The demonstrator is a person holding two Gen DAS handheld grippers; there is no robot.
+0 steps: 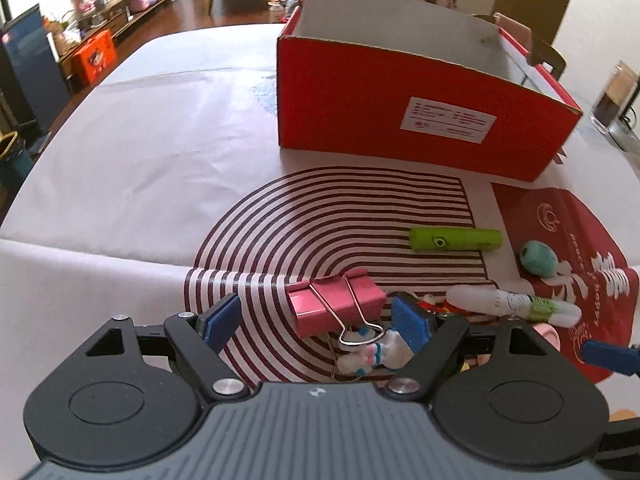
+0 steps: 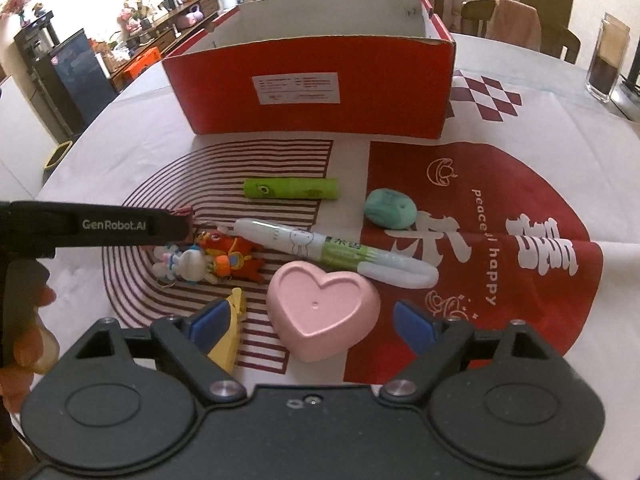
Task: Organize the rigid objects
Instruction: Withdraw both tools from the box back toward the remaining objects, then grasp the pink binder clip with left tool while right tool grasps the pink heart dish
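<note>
An open red cardboard box [image 1: 420, 120] [image 2: 312, 92] stands at the far side of the table. My left gripper [image 1: 316, 324] is open, its blue pads on either side of a pink binder clip [image 1: 336, 304] lying on the striped mat. A white rabbit charm [image 1: 372, 354] lies just under the clip. My right gripper [image 2: 312, 326] is open around a pink heart-shaped dish [image 2: 322, 314]. A green tube [image 2: 291, 189] [image 1: 456, 239], a teal stone [image 2: 390, 208] [image 1: 538, 259], a white pen [image 2: 332, 254] [image 1: 512, 304], a red-orange charm [image 2: 232, 258] and a yellow piece [image 2: 232, 336] lie nearby.
A red and striped paper mat [image 2: 480, 240] covers the white tablecloth. A glass jar [image 2: 608, 60] [image 1: 614, 100] stands at the far right. The left gripper's black body [image 2: 92, 228] reaches in from the left in the right wrist view. Chairs and shelves stand beyond the table.
</note>
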